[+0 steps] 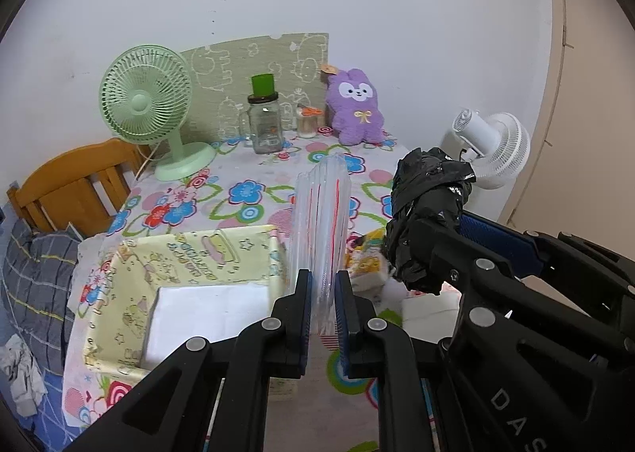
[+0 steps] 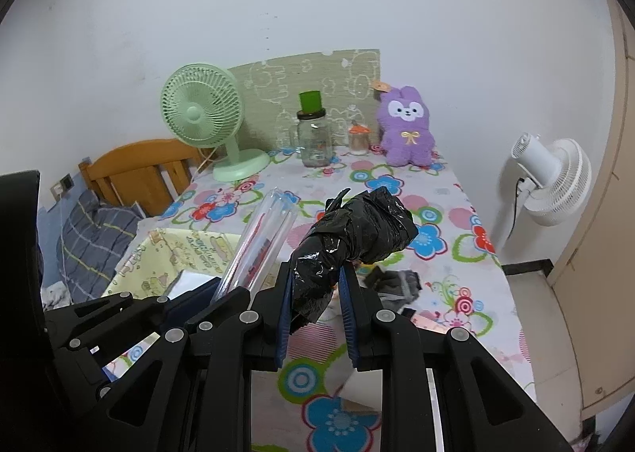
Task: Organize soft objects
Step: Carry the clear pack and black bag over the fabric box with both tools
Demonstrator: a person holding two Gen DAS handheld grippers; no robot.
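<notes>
Your left gripper (image 1: 323, 305) is clamped on a clear plastic bag roll with red stripes (image 1: 321, 222), which stands up from its jaws above the desk (image 1: 254, 190) with the flowered cloth. Your right gripper (image 2: 315, 305) grips a crumpled black plastic bag bundle (image 2: 353, 237), jutting up and forward. Only the right view shows grey gloves (image 2: 397, 281) on the desk just beyond it; only the left shows the white floor of the yellow printed fabric box (image 1: 190, 253). Two fans: one green (image 1: 147, 102), one white (image 1: 492, 146). One purple plush rabbit (image 1: 357, 110) sits far back.
</notes>
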